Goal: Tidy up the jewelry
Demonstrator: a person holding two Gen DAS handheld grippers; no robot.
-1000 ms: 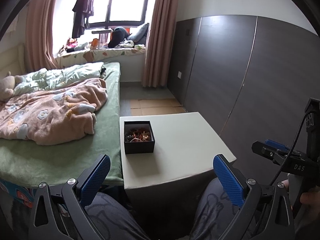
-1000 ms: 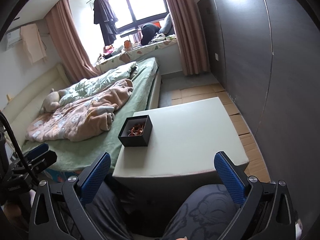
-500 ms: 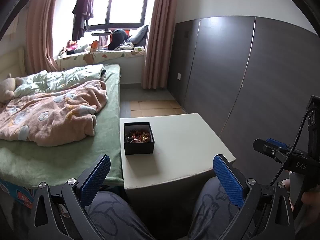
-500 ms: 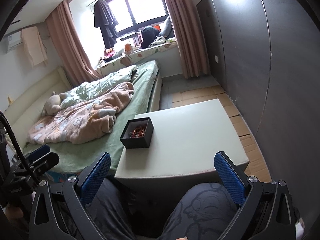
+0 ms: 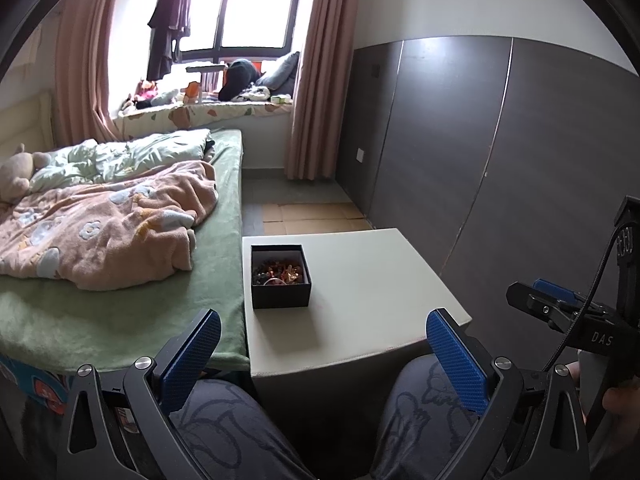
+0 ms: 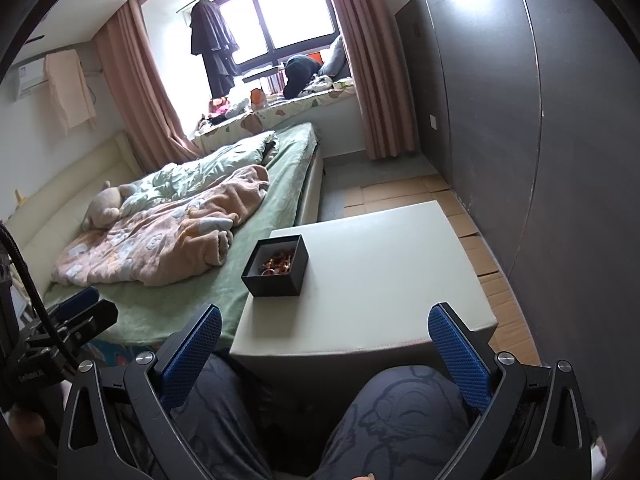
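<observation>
On the far left lies the bed with its green sheet (image 5: 120, 320), a rumpled peach fleece blanket with pale flowers (image 5: 104, 232) heaped on it and a beige plush toy (image 6: 104, 204) near the headboard side. Just beside the bed's edge stands the pale cream square surface (image 5: 360, 292). The small black open-topped box (image 5: 281, 276) sits at this surface's left side, near the bed, and the tangle of amber, red and gold jewelry (image 5: 280, 271) lies inside it; in the right wrist view the same black box (image 6: 276, 266) shows its jewelry (image 6: 278, 264) heaped toward the far wall of the box.

The left gripper (image 5: 320, 356) hangs low over the person's lap in grey patterned trousers (image 5: 224, 420), well short of the box, its blue-padded jaws spread wide and holding nothing. To its right, the right gripper (image 6: 322, 352) hovers the same way, jaws wide and empty, well apart from the box.

Compared with a second ago, both views have drawn back a little: the surface and box sit slightly lower and smaller in view, more of the knees shows, and the box itself has not shifted on the surface.
</observation>
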